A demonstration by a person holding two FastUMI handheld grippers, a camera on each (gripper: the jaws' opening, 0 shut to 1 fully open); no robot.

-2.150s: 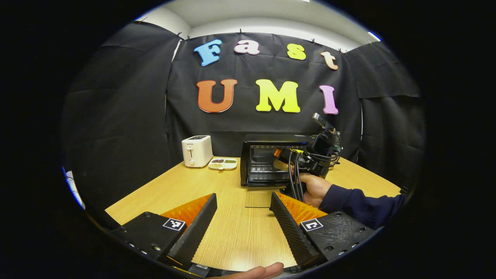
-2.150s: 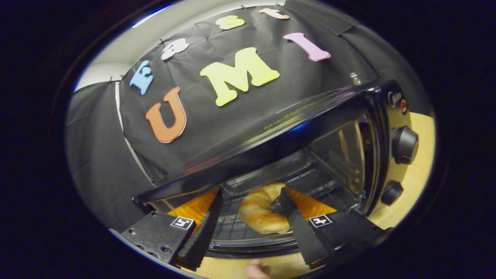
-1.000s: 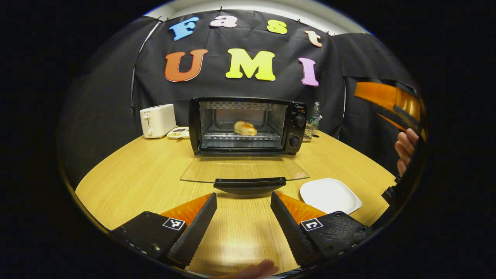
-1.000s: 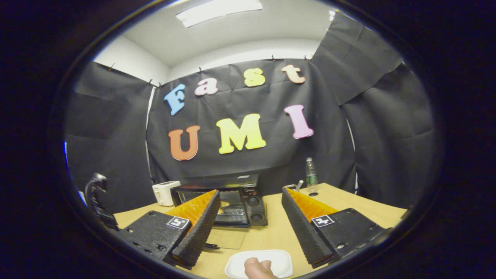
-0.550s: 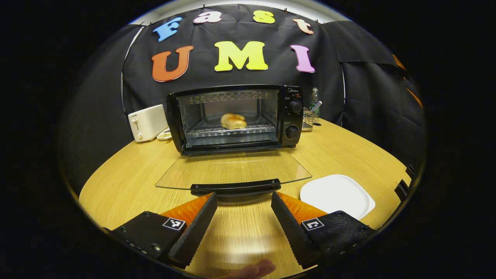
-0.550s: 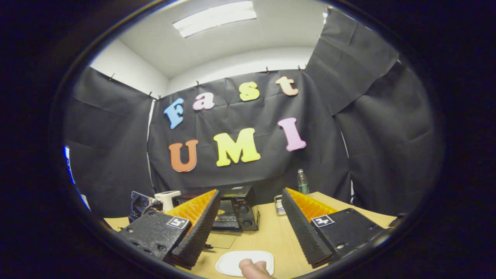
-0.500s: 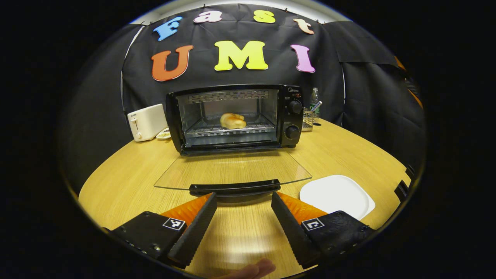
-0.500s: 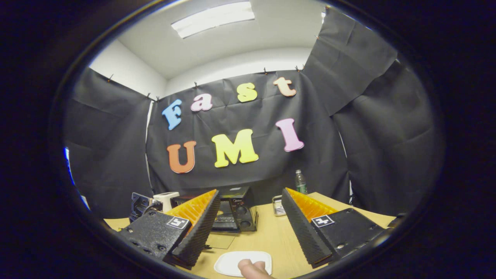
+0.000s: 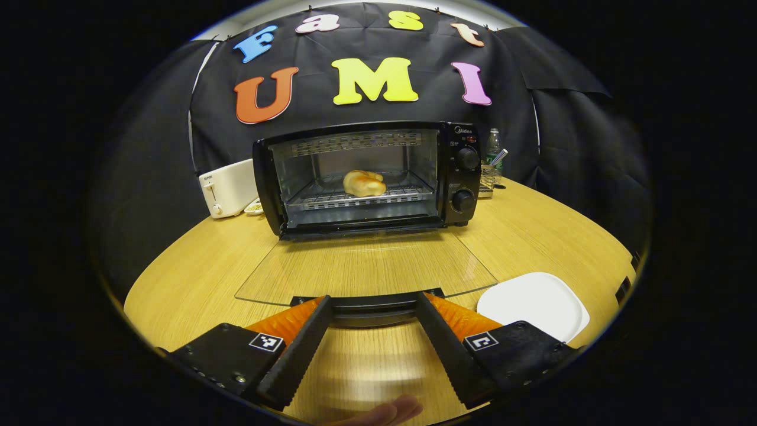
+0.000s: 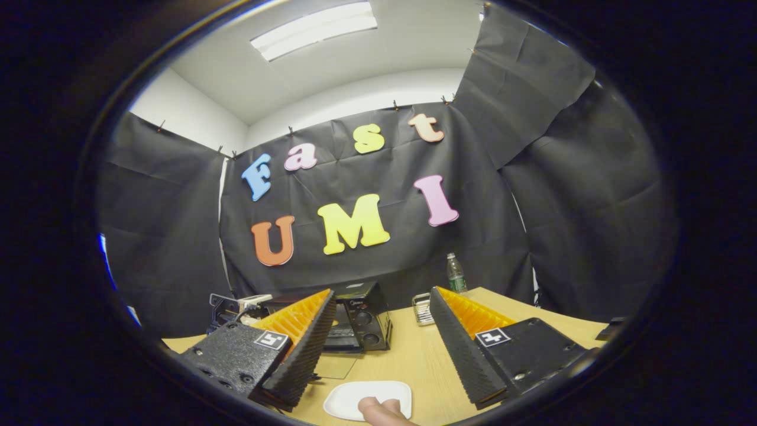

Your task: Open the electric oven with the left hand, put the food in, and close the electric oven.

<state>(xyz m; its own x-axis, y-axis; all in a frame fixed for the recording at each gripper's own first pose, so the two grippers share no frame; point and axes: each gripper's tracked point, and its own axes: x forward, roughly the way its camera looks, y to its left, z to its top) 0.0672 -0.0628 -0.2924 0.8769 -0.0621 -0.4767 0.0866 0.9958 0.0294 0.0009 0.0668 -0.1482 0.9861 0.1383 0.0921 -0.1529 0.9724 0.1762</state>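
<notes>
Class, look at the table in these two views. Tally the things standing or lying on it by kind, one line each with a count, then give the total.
electric oven: 1
toaster: 1
bread: 1
white plate: 1
water bottle: 1
metal rack: 1
small snack dish: 1
Total: 7

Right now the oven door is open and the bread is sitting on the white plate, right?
Not quite. The oven door is open, lying flat, but the bread sits on the rack inside the oven, not on the white plate, which has nothing on it. The left gripper view shows this.
</notes>
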